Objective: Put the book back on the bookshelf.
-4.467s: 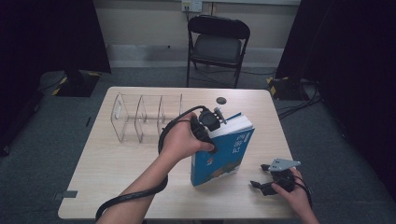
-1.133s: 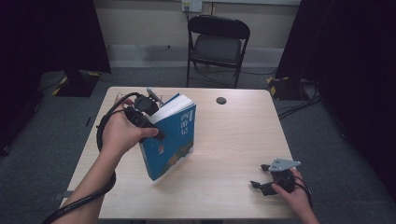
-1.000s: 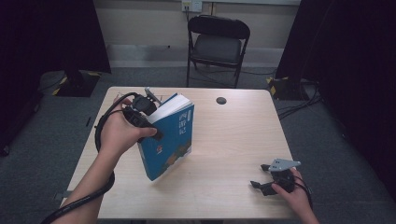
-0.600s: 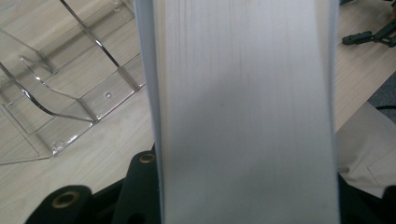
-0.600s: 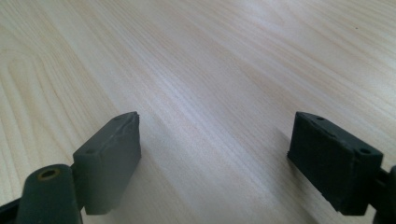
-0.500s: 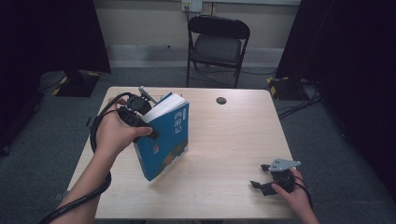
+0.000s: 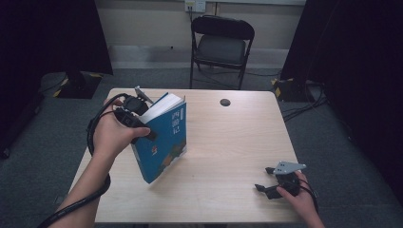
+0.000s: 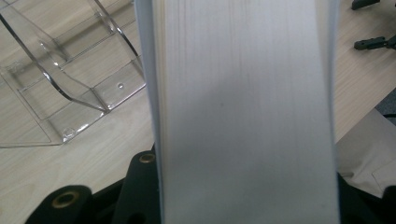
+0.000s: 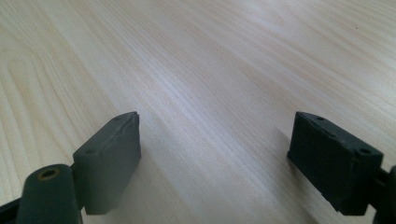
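Blue book (image 7: 164, 142), tilted, clamped in left tongs (image 7: 140, 124) beside clear rack (image 8: 60, 84). Best squared upright before slotting. Right tongs (image 7: 271, 183) wide apart, empty, far from rack.

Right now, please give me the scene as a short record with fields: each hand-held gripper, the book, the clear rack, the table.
left hand-held gripper: shut on the book, held above the table
right hand-held gripper: open, holds nothing, low at the table's near right corner
book: blue cover, tilted, page edges up
clear rack: clear plastic dividers, on the table beside the book
table: light wood
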Demonstrator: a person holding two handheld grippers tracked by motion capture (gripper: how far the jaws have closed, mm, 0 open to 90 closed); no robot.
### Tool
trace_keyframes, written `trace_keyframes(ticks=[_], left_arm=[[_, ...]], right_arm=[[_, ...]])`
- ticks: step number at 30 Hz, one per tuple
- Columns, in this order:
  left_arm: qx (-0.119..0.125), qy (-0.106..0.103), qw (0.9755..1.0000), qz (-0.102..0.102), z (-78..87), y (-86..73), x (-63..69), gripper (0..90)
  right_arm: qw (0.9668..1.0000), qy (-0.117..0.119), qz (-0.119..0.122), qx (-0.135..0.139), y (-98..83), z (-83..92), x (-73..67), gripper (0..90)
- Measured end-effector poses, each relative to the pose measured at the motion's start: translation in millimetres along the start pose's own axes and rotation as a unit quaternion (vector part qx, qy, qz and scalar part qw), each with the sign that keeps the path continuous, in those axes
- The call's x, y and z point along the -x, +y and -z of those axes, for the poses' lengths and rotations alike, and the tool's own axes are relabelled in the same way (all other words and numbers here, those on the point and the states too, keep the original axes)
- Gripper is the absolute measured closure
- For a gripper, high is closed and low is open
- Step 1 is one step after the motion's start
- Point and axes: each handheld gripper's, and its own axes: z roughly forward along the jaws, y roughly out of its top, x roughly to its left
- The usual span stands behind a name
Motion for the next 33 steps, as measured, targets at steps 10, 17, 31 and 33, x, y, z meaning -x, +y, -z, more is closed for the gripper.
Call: trace_keyframes(ticks=[10,17,31,33], left_arm=[[0.005,0.002,0.9998,0.021,-0.1,-1.4,-7.6,62.1],[0.010,0.009,0.9992,0.037,-0.7,-2.4,-13.6,62.1],[0.012,0.020,0.9972,0.071,-5.9,1.5,-20.9,62.1],[0.011,0.019,0.9970,0.074,-6.5,3.4,-22.2,62.1]], right_arm=[[1.0000,0.000,0.000,0.000,0.0,0.0,0.0,15.9],[1.0000,-0.001,0.001,0.000,0.0,0.0,-0.1,15.9],[1.0000,0.000,0.001,0.000,0.0,0.0,0.0,15.9],[1.0000,-0.001,0.000,0.000,0.0,0.0,-0.1,15.9]])
